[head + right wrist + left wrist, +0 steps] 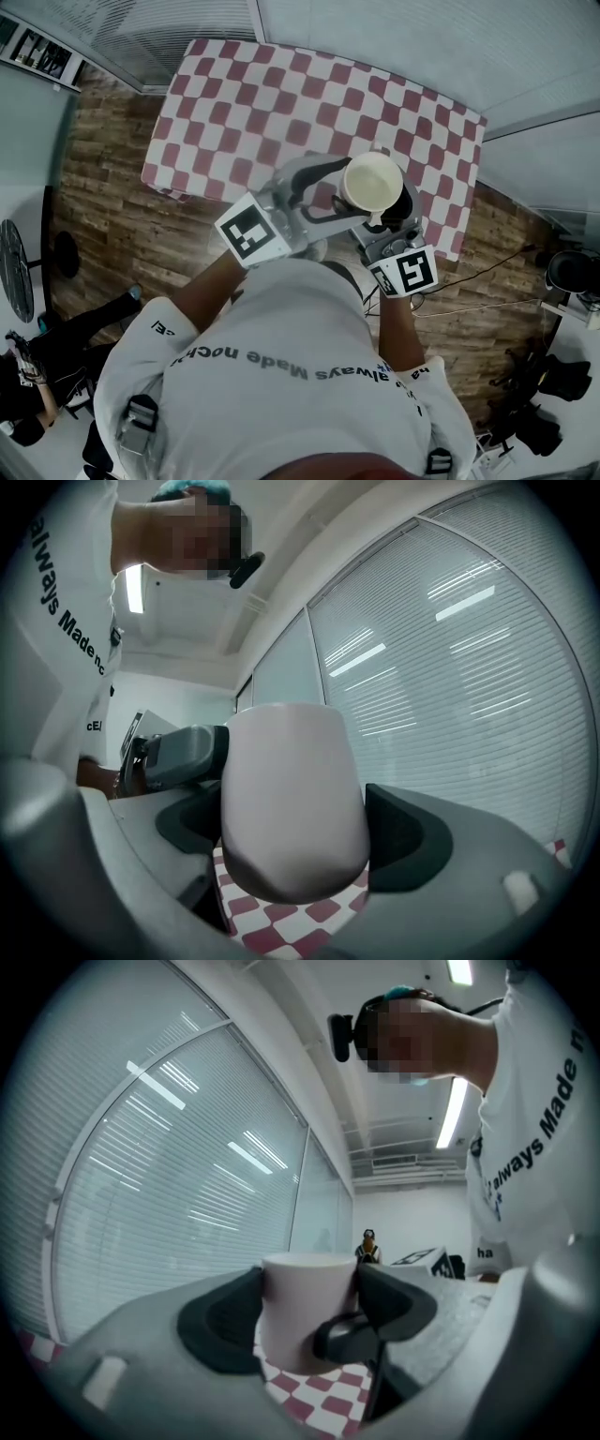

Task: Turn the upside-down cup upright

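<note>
**Cup held mouth-up between both grippers above the checked tabletop**

The person stands at the near edge of the tabletop (281,94) with both forearms reaching forward. The grippers meet from either side at the cream cup (373,183). The left gripper (339,192) comes in from the left and the right gripper (389,223) from below-right, each roughly level. The cup sits upright, its open mouth facing the head camera, lifted clear of the cloth.

The head view shows only the cup's rim and inside. The gripper views show its sides and the contact. In the right gripper view the cup fills the space between the dark pads, its rounded base low and the pads clamped on its wall. In the left gripper view the cup stands between that gripper's pads, which lie against both its sides — a jaw of the right gripper crosses in front. That view also shows a second person (369,1244) far off by a white wall.

The tabletop wears a red-and-white checked cloth and stands on a wood-plank floor (112,206). White slatted blinds (169,1194) line the wall beyond, ceiling light strips (452,1110) run overhead, and a cable (487,272) trails on the floor at the right.
</note>
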`<state>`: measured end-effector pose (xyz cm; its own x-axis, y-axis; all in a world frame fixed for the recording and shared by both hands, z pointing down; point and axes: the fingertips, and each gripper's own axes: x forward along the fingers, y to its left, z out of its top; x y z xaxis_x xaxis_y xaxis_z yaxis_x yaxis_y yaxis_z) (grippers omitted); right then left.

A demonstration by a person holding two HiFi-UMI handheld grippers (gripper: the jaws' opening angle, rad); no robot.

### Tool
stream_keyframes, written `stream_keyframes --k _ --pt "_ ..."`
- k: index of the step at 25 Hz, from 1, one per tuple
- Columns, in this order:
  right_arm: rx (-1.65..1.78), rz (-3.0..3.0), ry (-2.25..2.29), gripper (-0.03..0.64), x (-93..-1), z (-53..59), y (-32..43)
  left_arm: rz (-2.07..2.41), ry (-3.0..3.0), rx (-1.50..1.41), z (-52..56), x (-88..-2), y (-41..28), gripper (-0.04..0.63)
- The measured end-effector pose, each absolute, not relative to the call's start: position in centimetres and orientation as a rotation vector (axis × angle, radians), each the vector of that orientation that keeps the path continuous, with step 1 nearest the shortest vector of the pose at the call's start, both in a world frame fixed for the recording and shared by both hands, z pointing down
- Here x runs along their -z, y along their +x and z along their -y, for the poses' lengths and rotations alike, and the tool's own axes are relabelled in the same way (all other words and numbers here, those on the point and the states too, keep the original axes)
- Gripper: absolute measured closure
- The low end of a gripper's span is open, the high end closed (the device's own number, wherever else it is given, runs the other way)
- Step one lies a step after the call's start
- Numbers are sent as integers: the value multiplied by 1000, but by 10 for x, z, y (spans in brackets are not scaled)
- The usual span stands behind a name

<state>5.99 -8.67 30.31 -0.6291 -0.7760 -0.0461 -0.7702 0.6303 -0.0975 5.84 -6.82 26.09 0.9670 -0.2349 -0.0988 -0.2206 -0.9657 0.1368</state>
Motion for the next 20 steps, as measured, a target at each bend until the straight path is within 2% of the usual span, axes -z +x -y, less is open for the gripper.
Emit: stream_keyframes --k 9,20 --pt "207 -2851 -1339 167 -349 96 55 315 2985 38 77 -303 58 275" --pt "417 -3030 -1357 169 -448 106 48 261 2962 -123 87 -395 57 276"
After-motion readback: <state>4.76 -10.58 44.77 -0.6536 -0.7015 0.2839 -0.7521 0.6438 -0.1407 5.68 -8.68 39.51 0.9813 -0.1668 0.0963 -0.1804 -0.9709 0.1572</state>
